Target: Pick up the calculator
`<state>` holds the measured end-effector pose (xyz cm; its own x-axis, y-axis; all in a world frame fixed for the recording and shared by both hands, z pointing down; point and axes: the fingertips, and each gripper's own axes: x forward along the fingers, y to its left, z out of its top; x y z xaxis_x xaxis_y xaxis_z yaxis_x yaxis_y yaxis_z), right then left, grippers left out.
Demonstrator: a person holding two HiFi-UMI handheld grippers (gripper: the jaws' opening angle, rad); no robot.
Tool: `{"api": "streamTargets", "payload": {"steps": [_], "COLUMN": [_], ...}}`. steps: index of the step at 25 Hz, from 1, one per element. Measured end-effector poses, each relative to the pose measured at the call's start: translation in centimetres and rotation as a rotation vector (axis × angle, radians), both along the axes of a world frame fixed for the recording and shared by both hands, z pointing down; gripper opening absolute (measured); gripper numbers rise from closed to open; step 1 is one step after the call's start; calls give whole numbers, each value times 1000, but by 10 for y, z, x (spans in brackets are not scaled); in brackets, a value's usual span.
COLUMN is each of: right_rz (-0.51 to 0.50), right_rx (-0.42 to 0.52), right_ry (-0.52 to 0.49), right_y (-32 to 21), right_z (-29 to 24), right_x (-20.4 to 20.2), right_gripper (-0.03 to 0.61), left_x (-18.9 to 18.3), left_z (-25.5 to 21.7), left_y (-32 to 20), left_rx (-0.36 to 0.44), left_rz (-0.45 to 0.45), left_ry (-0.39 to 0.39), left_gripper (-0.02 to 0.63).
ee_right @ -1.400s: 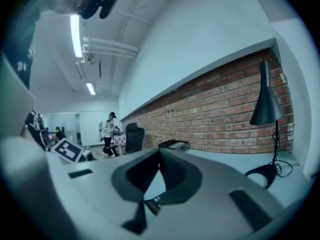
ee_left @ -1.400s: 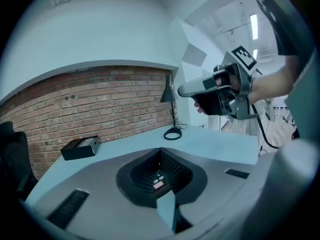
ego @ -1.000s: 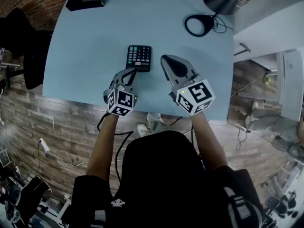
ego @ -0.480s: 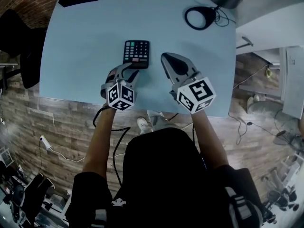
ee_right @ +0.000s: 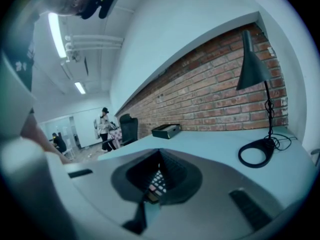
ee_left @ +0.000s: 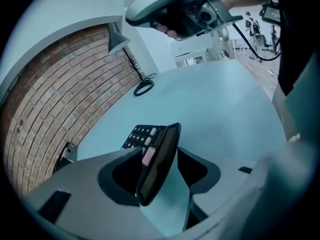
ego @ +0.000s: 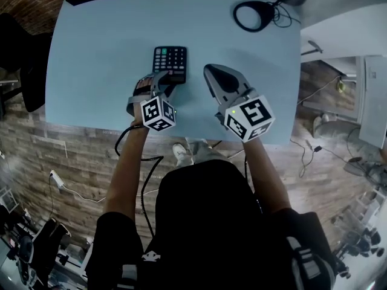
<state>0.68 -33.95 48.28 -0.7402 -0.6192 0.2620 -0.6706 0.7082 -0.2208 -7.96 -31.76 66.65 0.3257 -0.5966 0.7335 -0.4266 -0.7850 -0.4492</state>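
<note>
The calculator (ego: 170, 63) lies on the blue table (ego: 109, 53), long side running near to far; its near end sits between the left gripper (ego: 162, 82) jaws, just spread wide, not squeezing; the right gripper (ego: 211, 74) is closed, farther right.

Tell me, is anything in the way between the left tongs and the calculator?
No, nothing visible is in the way. The left tongs have just been opening their jaws, and the near end of the calculator already sits between them. The jaws stand apart around it and do not squeeze it yet.
</note>
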Motion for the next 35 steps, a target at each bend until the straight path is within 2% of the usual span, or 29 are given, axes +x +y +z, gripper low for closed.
{"api": "streamTargets", "payload": {"steps": [4, 8, 14, 20, 26, 35], "right_rz": [18, 27, 29, 29, 23, 18], "right_rx": [-12, -22, -36, -49, -53, -54], "right_ry": [8, 18, 25, 27, 28, 22], "right_y": [-4, -5, -4, -1, 1, 3], "right_z": [6, 10, 15, 19, 20, 19], "right_x": [6, 11, 12, 11, 8, 9], "right_gripper": [5, 5, 5, 5, 5, 5], "left_x": [0, 2, 3, 2, 0, 7], "left_z": [11, 14, 13, 13, 13, -5], "left_y": [-3, -9, -14, -14, -14, -23], "left_rx": [17, 22, 69, 95, 93, 110], "left_rz": [68, 66, 95, 123, 107, 78], "left_ry": [-79, -69, -111, -119, -132, -77], "left_gripper": [232, 212, 171, 161, 160, 135]}}
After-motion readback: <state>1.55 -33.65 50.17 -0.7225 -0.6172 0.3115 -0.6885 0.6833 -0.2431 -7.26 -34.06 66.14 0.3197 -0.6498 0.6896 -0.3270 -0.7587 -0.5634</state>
